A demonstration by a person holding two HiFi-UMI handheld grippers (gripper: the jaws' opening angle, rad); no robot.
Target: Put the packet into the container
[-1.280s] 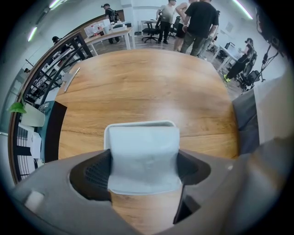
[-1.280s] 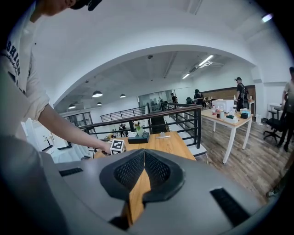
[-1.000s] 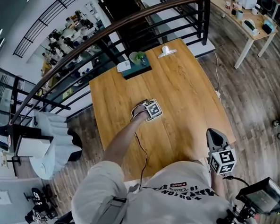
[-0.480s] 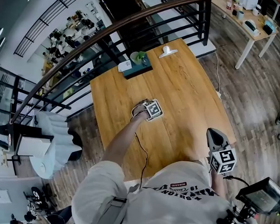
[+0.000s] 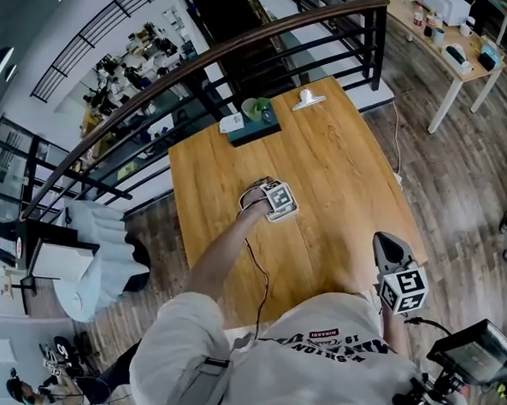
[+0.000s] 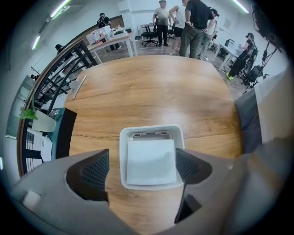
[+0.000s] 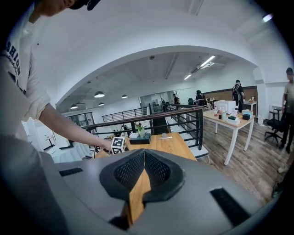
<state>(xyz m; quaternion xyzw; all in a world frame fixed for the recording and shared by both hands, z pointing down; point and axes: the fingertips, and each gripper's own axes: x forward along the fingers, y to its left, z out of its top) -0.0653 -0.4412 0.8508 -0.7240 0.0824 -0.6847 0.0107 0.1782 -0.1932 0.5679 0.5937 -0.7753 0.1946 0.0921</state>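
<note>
No legible text or labels.
</note>
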